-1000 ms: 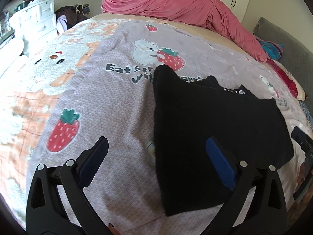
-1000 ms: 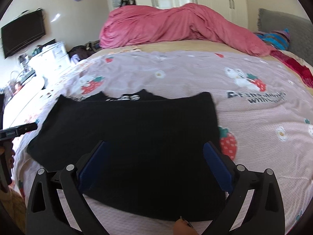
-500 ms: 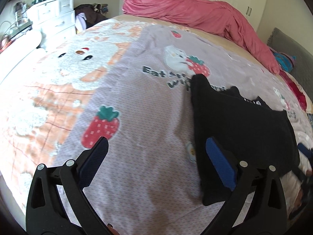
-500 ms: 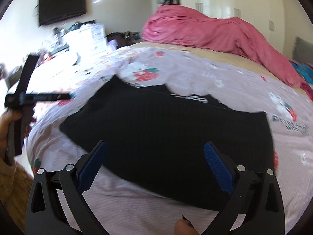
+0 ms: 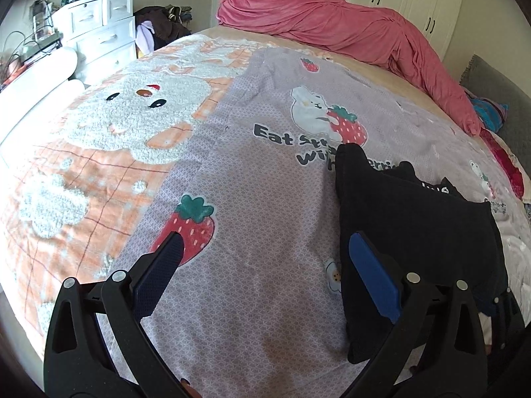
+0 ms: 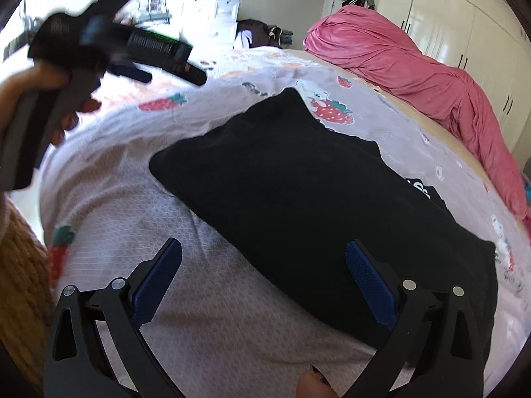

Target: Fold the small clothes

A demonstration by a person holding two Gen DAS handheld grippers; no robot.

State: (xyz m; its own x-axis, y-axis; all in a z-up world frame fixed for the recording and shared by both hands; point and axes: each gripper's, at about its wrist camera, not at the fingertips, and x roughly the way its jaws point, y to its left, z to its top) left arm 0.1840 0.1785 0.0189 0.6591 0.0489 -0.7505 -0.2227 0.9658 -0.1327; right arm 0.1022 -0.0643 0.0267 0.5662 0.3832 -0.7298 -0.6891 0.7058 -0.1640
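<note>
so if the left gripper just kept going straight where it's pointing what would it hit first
Most likely the bedspread. The left gripper is open, and between its fingers lies bare lilac cover near the strawberry print. The black garment sits off to its right, behind the right finger only. Depth is hard to judge.

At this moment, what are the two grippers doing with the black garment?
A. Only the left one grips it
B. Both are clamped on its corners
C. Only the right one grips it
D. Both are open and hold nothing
D: the left gripper and the right gripper both show spread fingers with nothing between them, and the black garment lies flat on the bedspread.
</note>
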